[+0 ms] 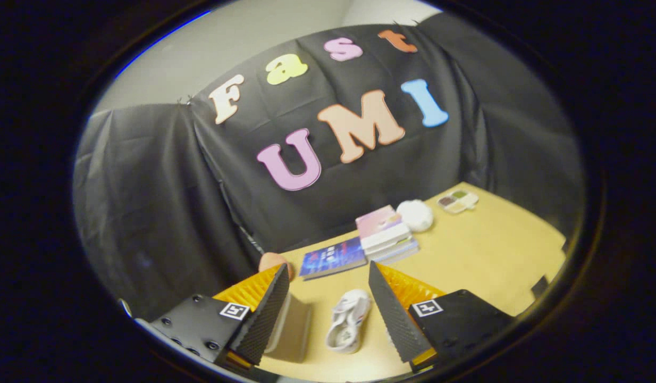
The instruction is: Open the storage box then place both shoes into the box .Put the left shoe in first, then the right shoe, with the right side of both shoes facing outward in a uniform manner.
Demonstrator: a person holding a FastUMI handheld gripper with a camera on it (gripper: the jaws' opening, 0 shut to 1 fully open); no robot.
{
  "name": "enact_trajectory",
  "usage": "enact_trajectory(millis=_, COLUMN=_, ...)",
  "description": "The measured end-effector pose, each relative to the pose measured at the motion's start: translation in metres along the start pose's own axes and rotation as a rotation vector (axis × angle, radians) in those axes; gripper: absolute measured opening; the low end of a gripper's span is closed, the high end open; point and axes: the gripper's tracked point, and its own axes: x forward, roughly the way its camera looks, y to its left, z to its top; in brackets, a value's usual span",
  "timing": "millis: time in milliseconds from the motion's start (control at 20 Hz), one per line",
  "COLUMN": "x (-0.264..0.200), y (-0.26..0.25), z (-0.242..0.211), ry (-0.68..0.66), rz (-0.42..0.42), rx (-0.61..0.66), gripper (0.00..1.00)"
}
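My gripper (328,274) hangs open above the wooden table (482,250), with nothing between its fingers. A small white shoe (349,320) lies on the table below, in the gap between the fingers, nearer the right finger (387,308). Beside the left finger (268,314) stands part of the storage box (293,331), a pale clear-walled thing half hidden by that finger. I cannot tell whether the box is open.
Beyond the fingers lie a blue book (333,258) and a stack of books (386,233). A white round ball-like object (415,214) and a small tray of coloured compartments (458,200) sit farther back. A peach rounded object (272,261) peeks out behind the left finger.
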Motion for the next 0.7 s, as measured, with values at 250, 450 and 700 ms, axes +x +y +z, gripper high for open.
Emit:
enact_trajectory(millis=250, x=0.018, y=0.019, z=-0.076, ry=0.169, rz=0.110, rx=0.366, gripper=0.98)
enact_trajectory(millis=450, x=0.013, y=0.030, z=-0.136, ry=0.259, rz=0.160, rx=0.551, gripper=0.98)
enact_trajectory(millis=700, x=0.021, y=0.049, z=-0.192, ry=0.388, rz=0.205, rx=0.741, gripper=0.98)
